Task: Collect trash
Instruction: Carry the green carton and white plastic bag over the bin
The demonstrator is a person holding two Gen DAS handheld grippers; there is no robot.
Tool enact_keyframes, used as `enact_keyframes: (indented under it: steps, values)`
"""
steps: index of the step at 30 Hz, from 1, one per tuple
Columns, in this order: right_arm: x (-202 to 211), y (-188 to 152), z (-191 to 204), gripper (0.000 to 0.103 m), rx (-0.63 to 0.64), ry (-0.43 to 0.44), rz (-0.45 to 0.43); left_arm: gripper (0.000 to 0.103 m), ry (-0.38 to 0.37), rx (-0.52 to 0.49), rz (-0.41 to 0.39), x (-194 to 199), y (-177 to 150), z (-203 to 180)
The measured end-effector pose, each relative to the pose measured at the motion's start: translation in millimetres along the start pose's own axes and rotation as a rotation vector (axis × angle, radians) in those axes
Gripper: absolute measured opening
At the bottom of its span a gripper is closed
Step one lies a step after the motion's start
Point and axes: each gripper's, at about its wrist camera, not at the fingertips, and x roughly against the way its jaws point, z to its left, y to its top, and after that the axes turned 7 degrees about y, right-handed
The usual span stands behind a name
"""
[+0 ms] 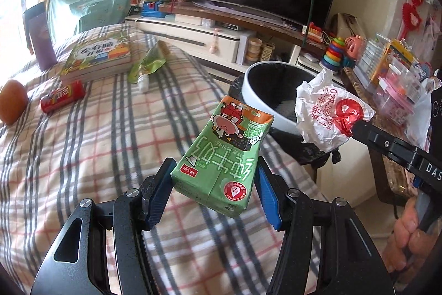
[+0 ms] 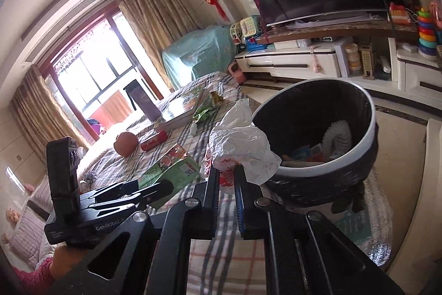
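Through the left wrist camera, the left gripper (image 1: 212, 184) pinched one green milk carton (image 1: 221, 156), a boxy waxed-card pack with a cartoon cow, its blue ribbed pads pressed against both side faces and the carton tilted up off the checked bedspread (image 1: 96, 143). Ahead and right of the fingers stood one round bin (image 1: 265, 90), white-rimmed with a glossy black liner. Further right, the right gripper (image 1: 356, 129) held one crumpled white paper wrapper (image 1: 328, 112) with red print, just beside the bin's rim. Far ahead to the left of the fingers lay one red cylindrical can (image 1: 63, 100), one orange round fruit (image 1: 12, 101), one green foil pouch (image 1: 146, 64) and a thick picture book (image 1: 99, 57).

Through the right wrist camera, the right gripper (image 2: 226, 181) had its fingers nearly pressed together on the wrinkled wrapper (image 2: 243, 145), which hung directly ahead and partly hid the bin's near rim. The bin (image 2: 370, 129) sat ahead and right, with scraps of rubbish inside. Left of the fingers, the left gripper (image 2: 154, 190) clasped the carton (image 2: 171, 170) above the bedspread (image 2: 226, 253). Beyond them lay the can (image 2: 154, 140) and the fruit (image 2: 126, 143).
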Motion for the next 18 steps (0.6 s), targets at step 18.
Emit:
enact_keyframes:
  steps: [18]
  values:
    - [7.9, 10.0, -25.1, 0.01, 0.002, -0.068, -0.012, 0.057, -0.021, -0.045, -0.026, -3.9, 29.2, -29.2]
